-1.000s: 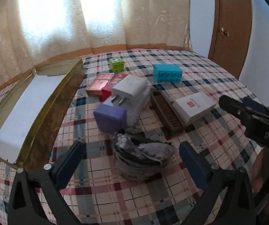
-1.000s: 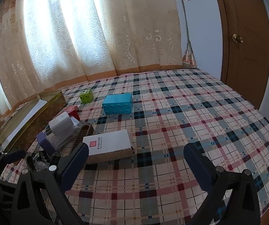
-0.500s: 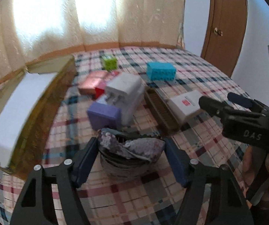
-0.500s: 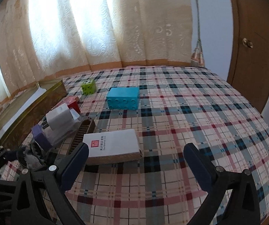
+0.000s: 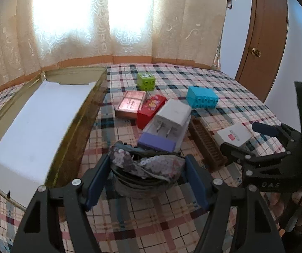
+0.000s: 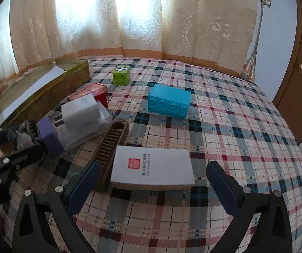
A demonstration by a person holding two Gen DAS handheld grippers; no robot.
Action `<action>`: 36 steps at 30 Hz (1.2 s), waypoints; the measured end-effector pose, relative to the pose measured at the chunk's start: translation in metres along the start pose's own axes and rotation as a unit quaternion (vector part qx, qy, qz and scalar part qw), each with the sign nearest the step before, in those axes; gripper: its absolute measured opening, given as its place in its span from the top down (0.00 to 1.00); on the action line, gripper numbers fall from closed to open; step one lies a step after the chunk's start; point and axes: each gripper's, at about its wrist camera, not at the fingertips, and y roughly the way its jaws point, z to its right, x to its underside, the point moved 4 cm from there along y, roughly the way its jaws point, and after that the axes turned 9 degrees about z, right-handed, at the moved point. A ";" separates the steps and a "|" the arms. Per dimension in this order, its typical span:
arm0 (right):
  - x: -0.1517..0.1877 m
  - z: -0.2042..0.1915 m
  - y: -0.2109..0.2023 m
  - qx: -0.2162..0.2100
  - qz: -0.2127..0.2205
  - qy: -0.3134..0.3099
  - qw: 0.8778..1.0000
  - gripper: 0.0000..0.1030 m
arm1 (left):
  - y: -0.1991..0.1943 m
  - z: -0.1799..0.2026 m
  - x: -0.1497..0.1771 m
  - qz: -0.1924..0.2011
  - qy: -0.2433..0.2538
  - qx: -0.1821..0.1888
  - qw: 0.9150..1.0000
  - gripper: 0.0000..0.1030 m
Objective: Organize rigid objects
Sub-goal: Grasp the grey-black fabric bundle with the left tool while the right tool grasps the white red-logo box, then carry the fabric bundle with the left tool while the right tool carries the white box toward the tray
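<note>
My left gripper [image 5: 146, 182] is shut on a round dark bundle topped with grey sequined fabric [image 5: 148, 164], its blue pads pressed against both sides. Just beyond it lies a white plug adapter [image 5: 173, 112] in a clear case with a purple end [image 5: 157, 142]. My right gripper [image 6: 151, 187] stands open, with a flat white box bearing a red stamp [image 6: 153, 166] lying ahead between its fingertips, clear of both pads. That box [image 5: 233, 136] and the right gripper [image 5: 262, 145] also show at the right of the left wrist view.
An open gold tin with a white lining [image 5: 75, 130] lies along the left on the plaid cloth. A brown ribbed rack [image 6: 110, 145], a blue brick [image 6: 168, 101], a green cube [image 6: 121, 75], a red box [image 5: 151, 110] and a pink box [image 5: 132, 104] are scattered behind.
My left gripper's jaws came together on the sequined bundle, which had lain loose between them. My right gripper moved in toward the white box and rolled.
</note>
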 end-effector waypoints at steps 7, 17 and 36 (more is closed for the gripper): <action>-0.001 0.010 0.014 -0.014 -0.024 0.026 0.999 0.01 | 0.005 -0.007 -0.011 0.017 0.008 -0.011 1.000 0.30; -0.002 0.008 0.015 -0.035 -0.020 0.033 0.999 0.21 | 0.000 -0.006 -0.012 0.040 0.019 -0.025 0.999 0.30; -0.018 -0.003 -0.022 -0.022 0.098 0.028 0.995 0.21 | -0.035 -0.015 -0.018 0.131 0.003 -0.065 0.989 0.30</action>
